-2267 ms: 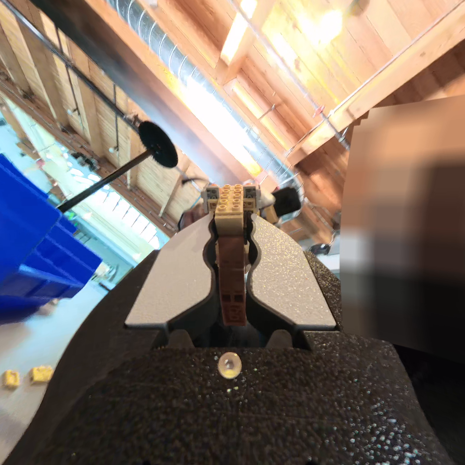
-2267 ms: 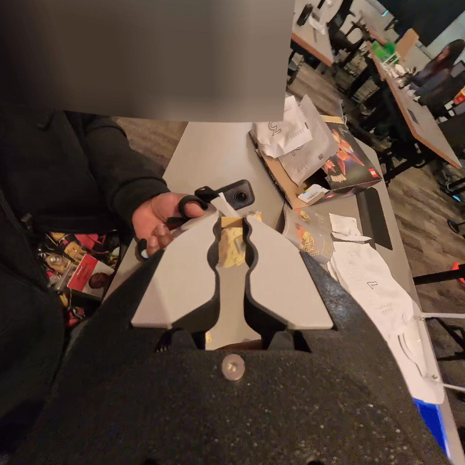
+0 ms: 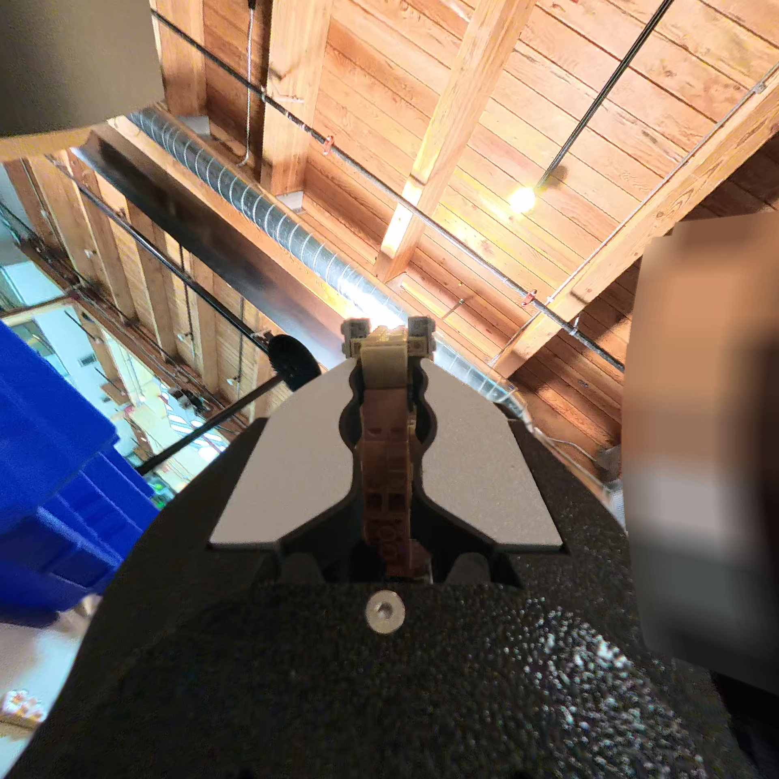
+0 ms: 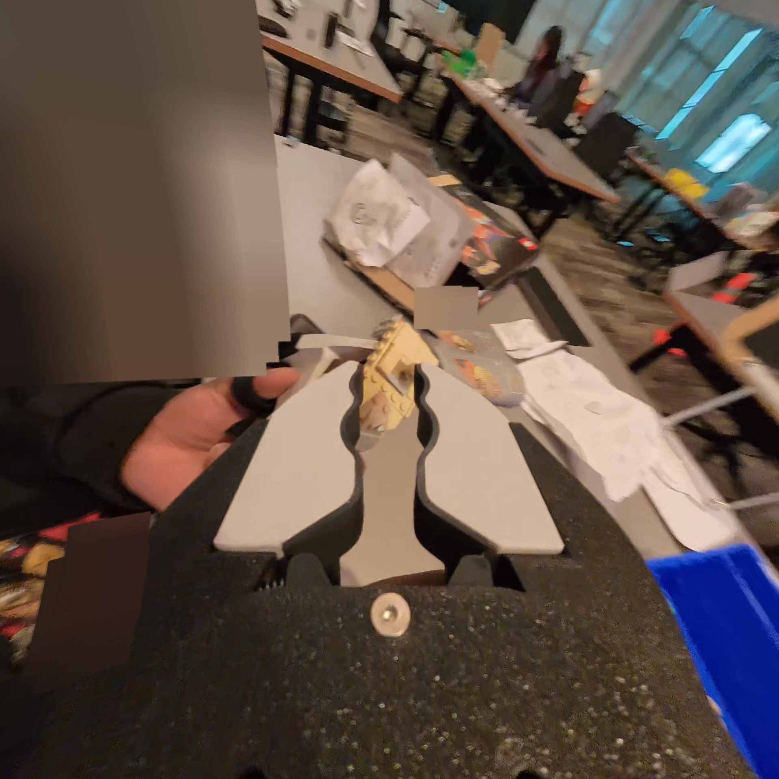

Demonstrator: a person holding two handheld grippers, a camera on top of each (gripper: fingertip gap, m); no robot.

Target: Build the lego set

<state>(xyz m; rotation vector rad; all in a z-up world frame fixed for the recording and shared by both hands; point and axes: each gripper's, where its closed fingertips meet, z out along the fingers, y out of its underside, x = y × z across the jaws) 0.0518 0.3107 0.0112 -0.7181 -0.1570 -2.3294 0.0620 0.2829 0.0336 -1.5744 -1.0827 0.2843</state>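
Wooden ceiling (image 3: 527, 126) beyond left gripper (image 3: 385, 366); jaws pinching tan lego assembly (image 3: 385, 421) lengthwise. Right gripper (image 4: 385, 379): jaws narrowly parted around the assembly's studded end over cluttered table (image 4: 320, 253), contact unclear. Advised: square alignment, firm seating, no twisting.

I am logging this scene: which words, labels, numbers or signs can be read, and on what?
White paper bag: a large printed mark, blurred; I do not copy it.
Set box: small red logo, too blurred to read.
Booklet: pictures only; print too small.
Brick build in the left gripper: no writing shows.
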